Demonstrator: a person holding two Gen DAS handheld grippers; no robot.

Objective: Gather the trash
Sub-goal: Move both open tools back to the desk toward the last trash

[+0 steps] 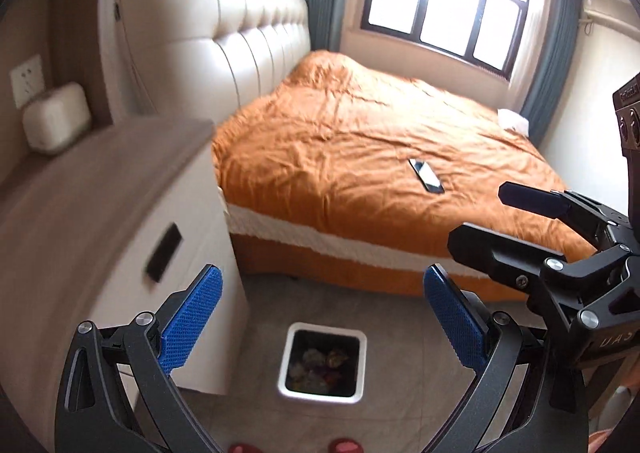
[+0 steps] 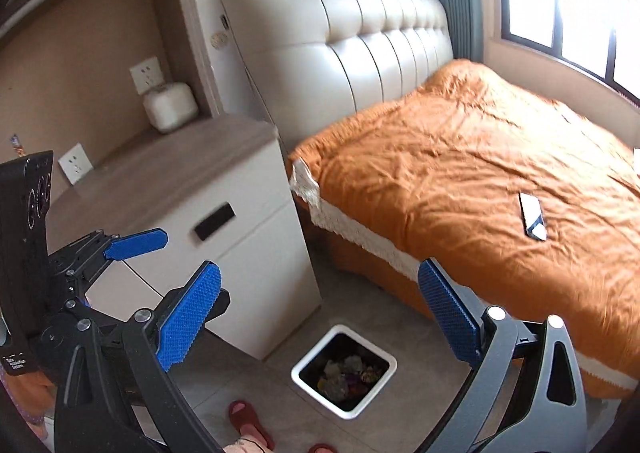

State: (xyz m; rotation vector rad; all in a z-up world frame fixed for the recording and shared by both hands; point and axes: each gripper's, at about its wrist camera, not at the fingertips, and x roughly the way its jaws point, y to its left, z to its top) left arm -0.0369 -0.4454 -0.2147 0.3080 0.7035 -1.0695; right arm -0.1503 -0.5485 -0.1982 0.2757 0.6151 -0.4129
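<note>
A white square trash bin [image 1: 285, 365] stands on the floor beside the nightstand, with several crumpled pieces of trash [image 1: 320, 367] inside; it also shows in the right wrist view [image 2: 308, 363] with the trash [image 2: 348, 373]. My left gripper [image 1: 324, 317] is open and empty, held above the bin. My right gripper [image 2: 320, 313] is open and empty, also above the bin. The right gripper shows at the right of the left wrist view [image 1: 520, 221], and the left gripper at the left of the right wrist view [image 2: 136, 245].
A white nightstand [image 1: 120, 213] stands left of the bin, with a white box [image 1: 56, 117] at its back. A bed with an orange cover [image 1: 360, 141] lies beyond, with a phone [image 1: 426, 175] on it. Red slippers [image 2: 248, 421] are on the floor near the bin.
</note>
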